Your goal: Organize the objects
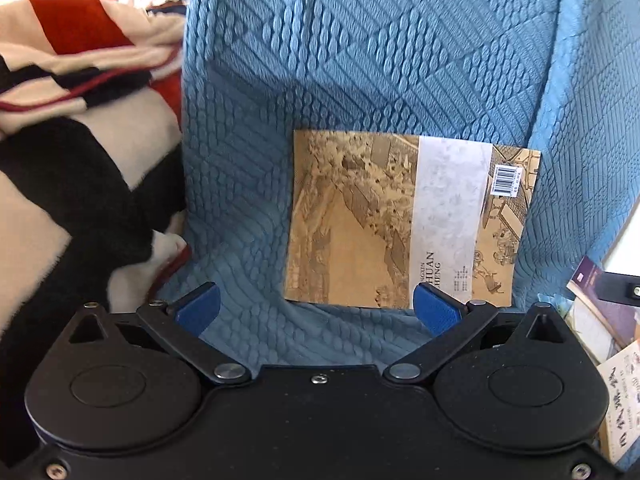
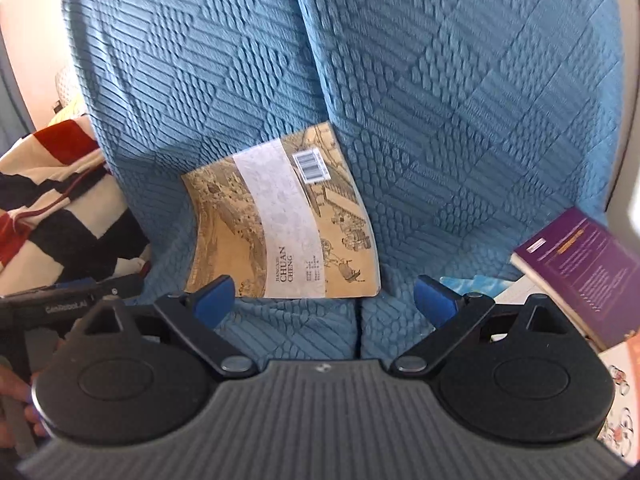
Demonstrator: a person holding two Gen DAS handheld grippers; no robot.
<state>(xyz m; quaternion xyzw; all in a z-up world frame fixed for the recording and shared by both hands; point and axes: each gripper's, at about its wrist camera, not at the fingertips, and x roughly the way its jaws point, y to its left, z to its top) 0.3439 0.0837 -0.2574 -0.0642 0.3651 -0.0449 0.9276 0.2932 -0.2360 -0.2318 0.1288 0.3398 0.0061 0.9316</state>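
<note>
A sofa (image 1: 360, 60) covered in blue quilted cloth carries everything here. A tan book (image 1: 404, 220) with an old painted scene and a pale band on its cover stands on the seat, leaning back against the backrest, barcode uppermost. Towards the sofa's left end lies a crumpled blanket (image 1: 80, 140) in cream, black and red. Towards the right end a purple book (image 2: 580, 272) rests tilted on top of other books (image 1: 616, 400), one of them with large black brush lettering. How many lie in that pile is unclear.
</note>
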